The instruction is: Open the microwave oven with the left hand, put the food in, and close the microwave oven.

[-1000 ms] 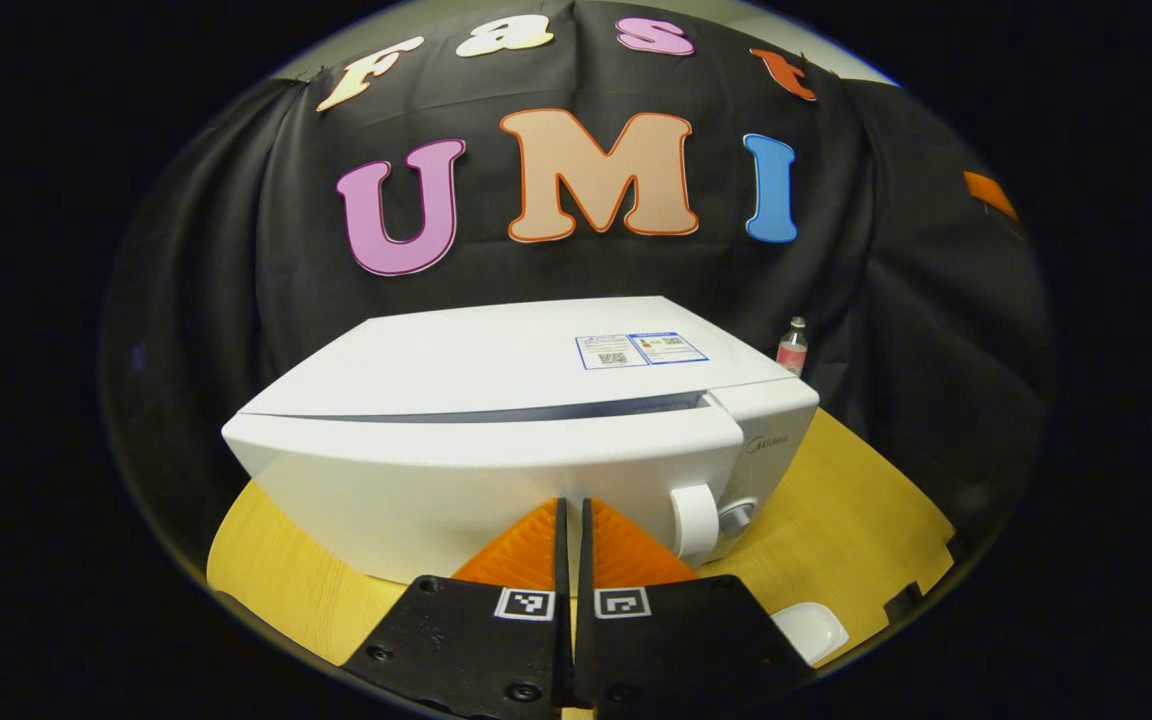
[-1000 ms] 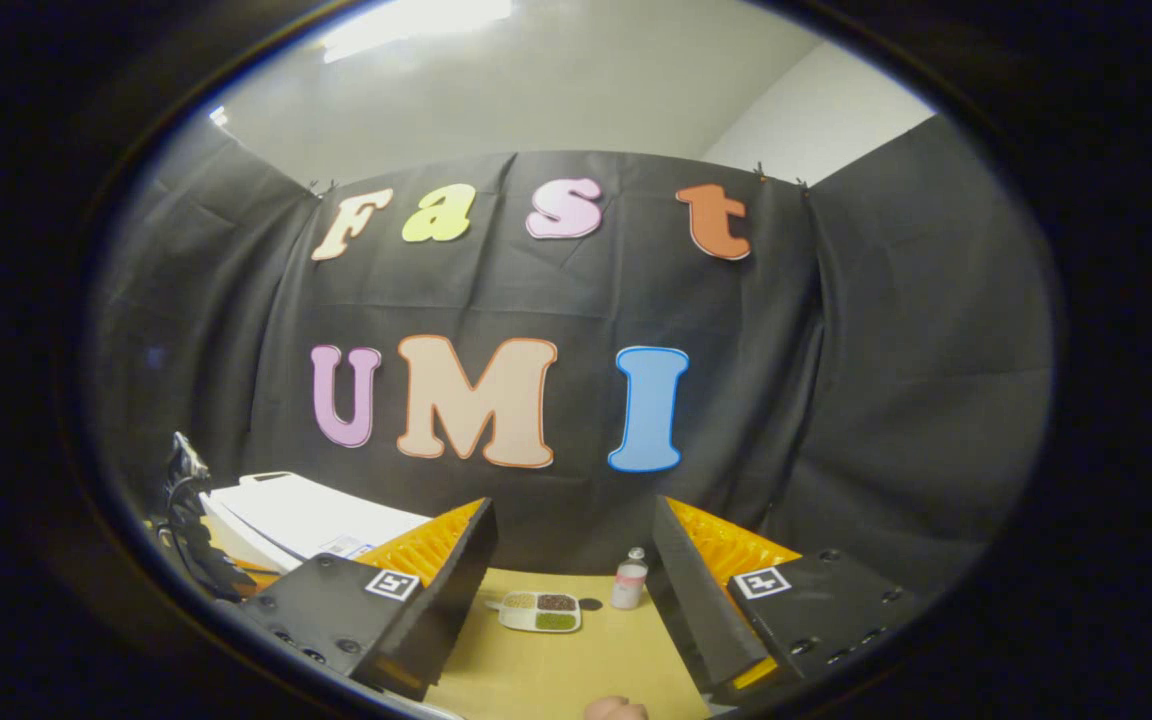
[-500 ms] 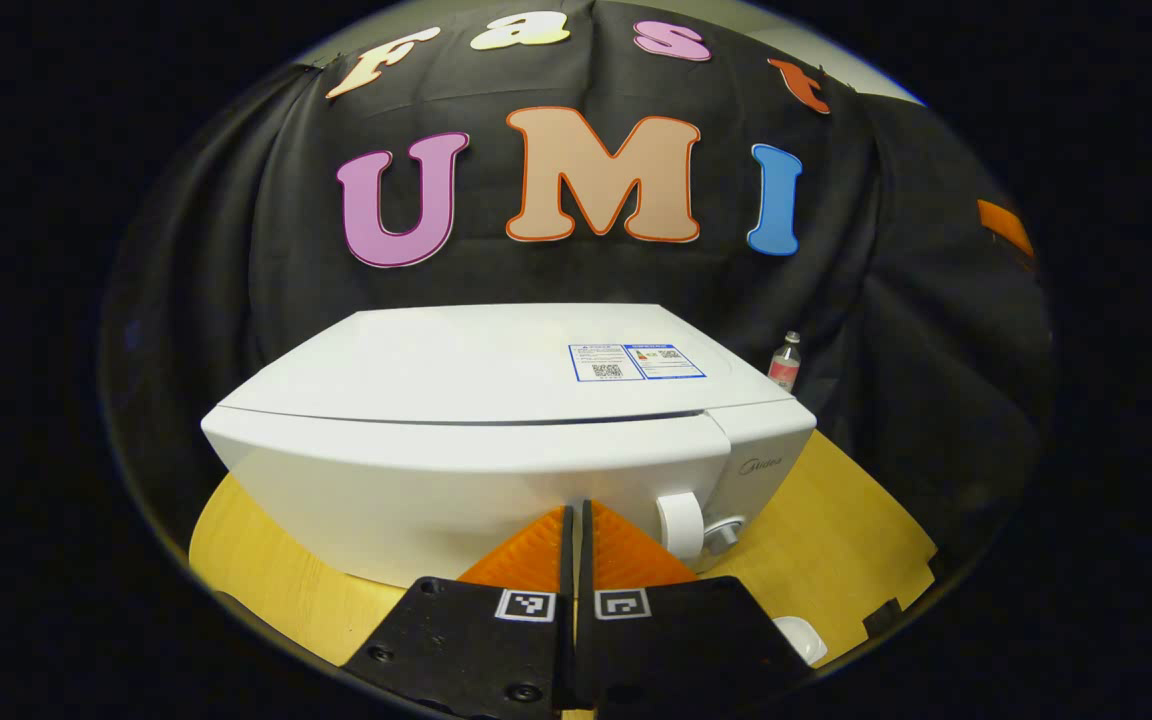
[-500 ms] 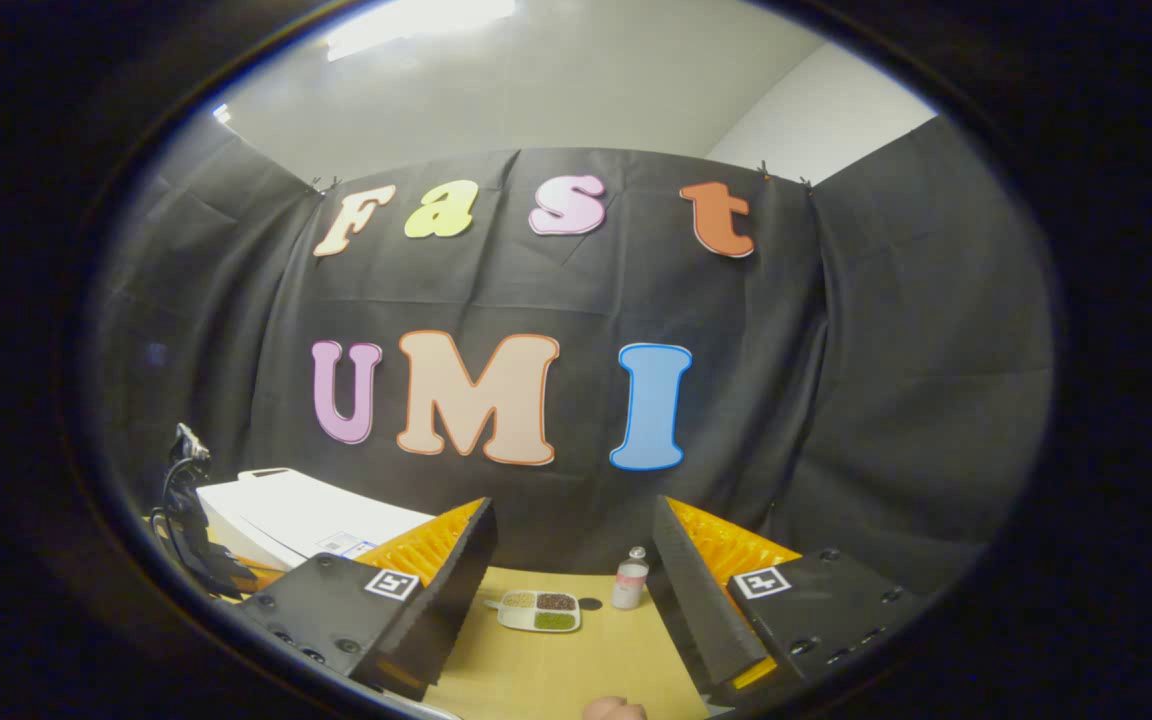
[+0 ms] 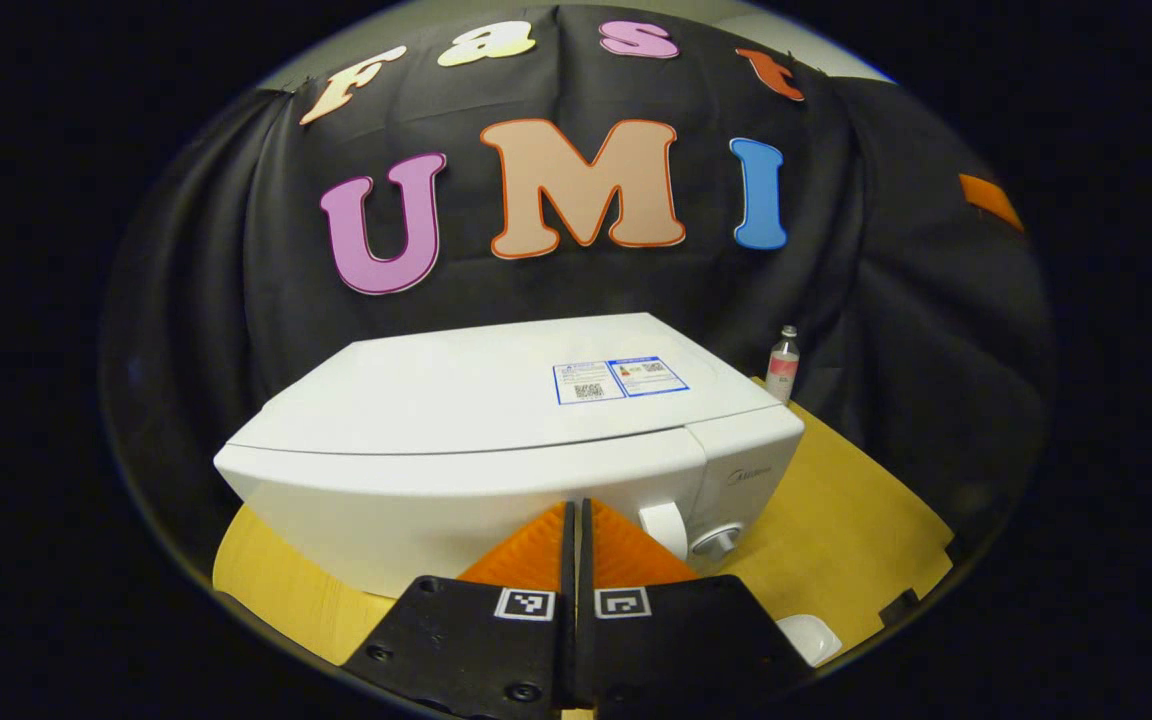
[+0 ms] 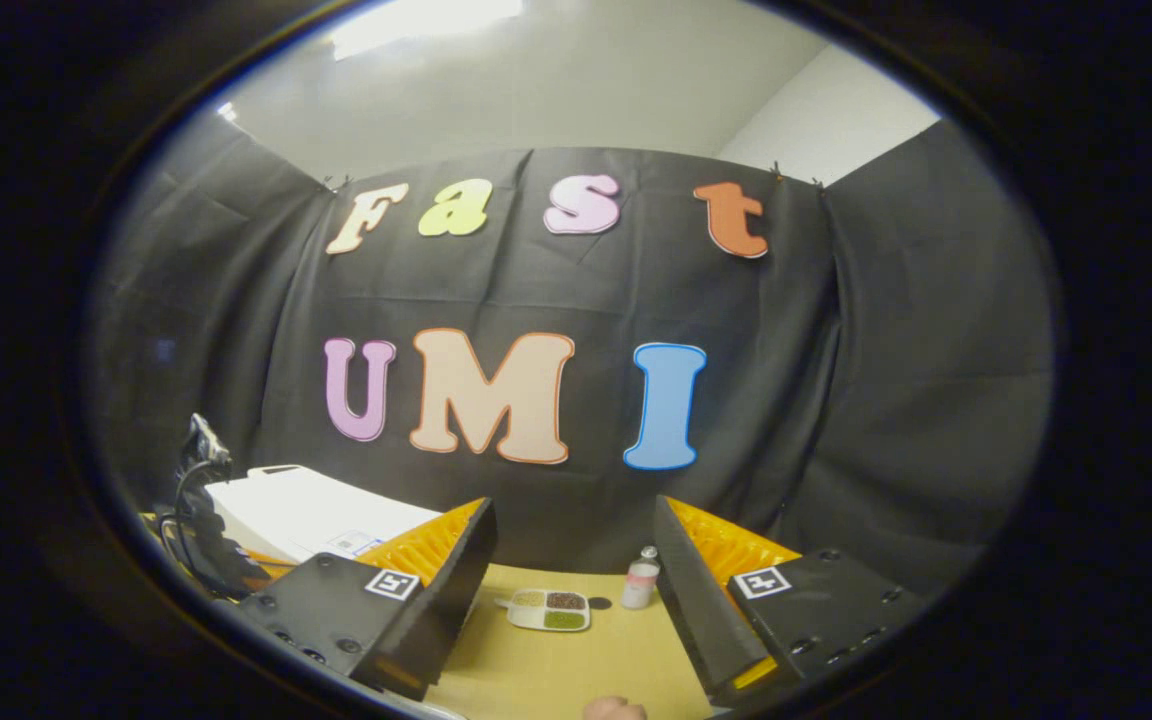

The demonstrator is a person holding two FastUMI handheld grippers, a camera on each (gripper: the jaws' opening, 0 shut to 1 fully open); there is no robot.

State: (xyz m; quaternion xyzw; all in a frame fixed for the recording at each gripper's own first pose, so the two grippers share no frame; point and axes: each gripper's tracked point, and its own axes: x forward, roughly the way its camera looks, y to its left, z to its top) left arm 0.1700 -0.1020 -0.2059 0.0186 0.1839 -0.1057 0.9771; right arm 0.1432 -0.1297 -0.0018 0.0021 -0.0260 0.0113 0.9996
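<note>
Where the left gripper view looks across the table [image 5: 836, 520], a white microwave [image 5: 496, 440] is seen standing on the yellow wood, door shut flush w/ the body, a blue-edged sticker [image 5: 619, 378] stuck on its top toward the right. Two round knobs [image 5: 688, 532] are set low on the right part of its front. The left gripper [image 5: 573, 520] is held just before the door, fingers clenched together w/ only a thin slit between them and nothing gripped; whether the tips touch the door cannot be told. Right of the microwave, at the back by the black cloth wall, a small bottle [image 5: 782, 362] stands upright. A white object [image 5: 809, 636] at the table's near right edge is cut off and cannot be made out.

From the right gripper view, the microwave [image 6: 306, 510] is seen at far left, partly hidden by dark cables [image 6: 198, 520]. The right gripper [image 6: 572, 575] is held wide apart, released, nothing between its fingers. Beyond the gap a white tray [image 6: 550, 610] of food, in compartments of diff. colours, lies on the table [image 6: 556, 670], w/ the bottle [image 6: 641, 580] just to its right. Contents are too small to identify. A pale ceiling is seen above the cloth.
</note>
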